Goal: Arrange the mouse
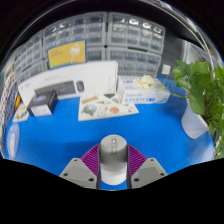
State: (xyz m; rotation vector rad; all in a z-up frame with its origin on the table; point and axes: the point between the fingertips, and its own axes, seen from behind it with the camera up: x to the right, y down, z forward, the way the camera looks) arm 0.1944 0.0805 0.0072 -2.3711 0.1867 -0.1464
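Note:
A light grey computer mouse (113, 159) sits lengthwise between my gripper's (113, 163) two fingers, its scroll wheel facing up. Both purple pads (92, 159) press against its sides, so the gripper is shut on it. The mouse hangs above the blue table surface (120, 128), and its rear end is hidden down between the fingers.
A white box with a mouse picture (72, 84) stands at the back left with a dark device (44, 99) before it. Papers (103, 104) lie mid-table, a flat white box (143, 92) behind them. A green plant (203, 93) rises at the right. Shelves line the back wall.

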